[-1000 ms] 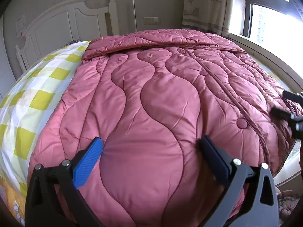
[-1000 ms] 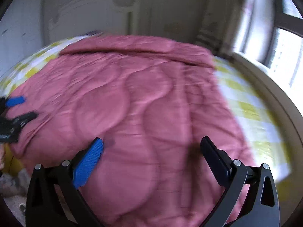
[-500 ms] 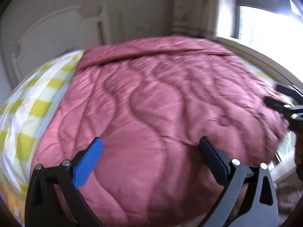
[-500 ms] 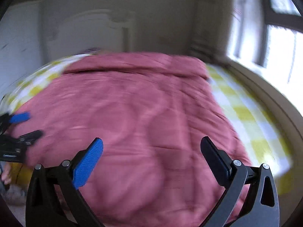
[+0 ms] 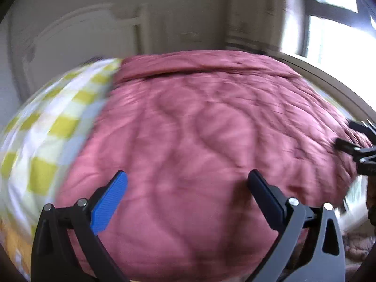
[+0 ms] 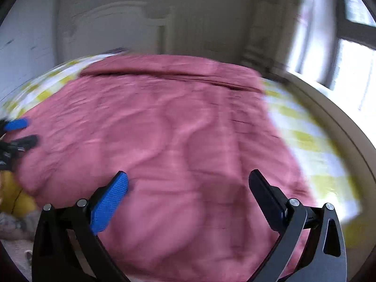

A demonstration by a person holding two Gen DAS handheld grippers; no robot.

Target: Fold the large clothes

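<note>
The pink quilted coat (image 5: 211,136) lies flat on the bed (image 5: 47,122), long axis running toward the headboard (image 6: 122,23), its far end folded over. Left claw (image 5: 188,188) and right claw (image 6: 188,188) both gape wide above its near hem, gripping nothing; motion blur smears the stitching.

the bed (image 5: 54,127) in front of me was covered with a sheet checked in yellow, white and pale blue. a white headboard (image 6: 122,30) stood at its far end against the wall. a large pink quilted coat (image 5: 211,141) lay spread flat on the sheet and took up most of the mattress, its wavy stitching blurred. its far edge was folded over in a band near the headboard. bare sheet (image 6: 312,141) showed on both sides of the coat, a wider strip on the left in my left view and another on the right in my right view. the coat's near edge hung over the foot of the bed.
</note>
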